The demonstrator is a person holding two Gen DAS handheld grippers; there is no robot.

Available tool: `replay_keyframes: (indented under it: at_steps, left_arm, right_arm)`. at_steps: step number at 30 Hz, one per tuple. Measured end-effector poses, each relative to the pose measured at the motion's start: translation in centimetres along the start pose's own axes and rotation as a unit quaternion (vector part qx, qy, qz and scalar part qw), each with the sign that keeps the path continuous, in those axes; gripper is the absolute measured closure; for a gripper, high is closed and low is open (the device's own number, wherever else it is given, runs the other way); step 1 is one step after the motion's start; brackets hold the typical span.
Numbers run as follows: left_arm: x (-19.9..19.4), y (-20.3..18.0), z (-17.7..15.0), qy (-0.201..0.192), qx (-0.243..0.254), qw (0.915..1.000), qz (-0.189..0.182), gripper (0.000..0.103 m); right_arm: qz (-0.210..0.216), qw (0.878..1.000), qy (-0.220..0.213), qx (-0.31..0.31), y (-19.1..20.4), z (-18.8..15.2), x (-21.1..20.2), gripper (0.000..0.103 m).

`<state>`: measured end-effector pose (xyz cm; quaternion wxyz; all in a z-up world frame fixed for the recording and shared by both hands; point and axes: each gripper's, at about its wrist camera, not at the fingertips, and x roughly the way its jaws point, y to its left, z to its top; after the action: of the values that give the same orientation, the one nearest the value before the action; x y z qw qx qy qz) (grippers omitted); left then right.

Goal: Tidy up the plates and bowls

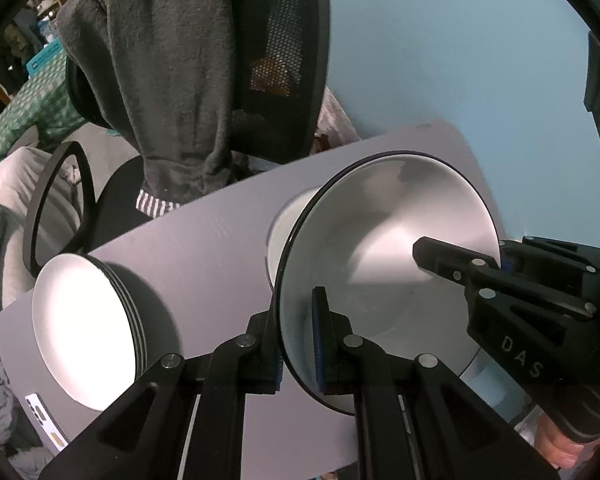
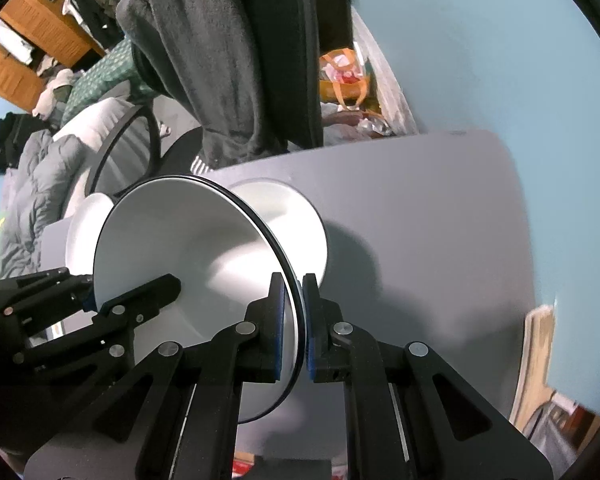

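Observation:
I hold a white plate with a thin black rim (image 1: 384, 248) tilted above the grey table (image 1: 204, 248). My left gripper (image 1: 298, 332) is shut on its near rim. My right gripper (image 1: 496, 258) clamps the opposite rim. In the right wrist view the same plate (image 2: 188, 248) sits between the right gripper's (image 2: 296, 300) blue pads, and the left gripper (image 2: 96, 292) grips the far edge. Under the plate another white dish (image 1: 288, 224) rests on the table. A stack of white plates (image 1: 80, 320) stands to the left.
An office chair draped with a dark grey garment (image 1: 172, 80) stands at the table's far edge. A phone (image 1: 44, 420) lies near the table's left corner. A blue wall (image 1: 460, 60) runs behind, and bedding and clutter (image 2: 40, 184) lie beyond the chair.

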<state>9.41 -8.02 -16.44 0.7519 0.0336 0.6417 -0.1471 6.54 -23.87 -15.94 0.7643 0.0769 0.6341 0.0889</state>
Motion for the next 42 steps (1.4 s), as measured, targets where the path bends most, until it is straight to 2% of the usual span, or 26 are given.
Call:
replay_keyframes:
  at_steps: [5,11,16,21,25,37,42]
  left_arm:
    - [1.9,1.1,1.0,0.015,-0.015,0.9998,0.001,0.093]
    - [3.1,1.3,0.9,0.029,-0.025,0.9992,0.012,0.093]
    - [3.7,0.4,0.7,0.031,-0.009,0.9991,0.029,0.093]
    - [4.5,0.4,0.7,0.041,-0.008,0.9987,0.03,0.089]
    - [4.5,0.2,0.7,0.037,-0.002,0.9987,0.034,0.089]
    - [3.7,0.2,0.9,0.024,0.003,0.9988,0.043,0.089]
    - [3.3,0.3,0.8,0.019,-0.002,0.9988,0.044,0.089]
  right_arm:
    - [0.002,1.0,0.026,-0.004,0.0,1.3,1.4,0.094]
    - [0.004,0.998,0.057,-0.013,-0.1,1.2,3.0,0.094]
    - [0.003,0.998,0.067,-0.008,-0.8,1.2,3.3,0.094]
    - [-0.006,0.997,0.08,-0.011,-1.1,1.3,4.0,0.094]
    - [-0.008,0.996,0.085,-0.019,-1.0,1.4,3.9,0.09]
    - [-0.014,0.995,0.093,-0.017,-1.1,1.7,4.0,0.089]
    - [-0.006,0.996,0.087,-0.013,-1.0,1.5,3.4,0.082]
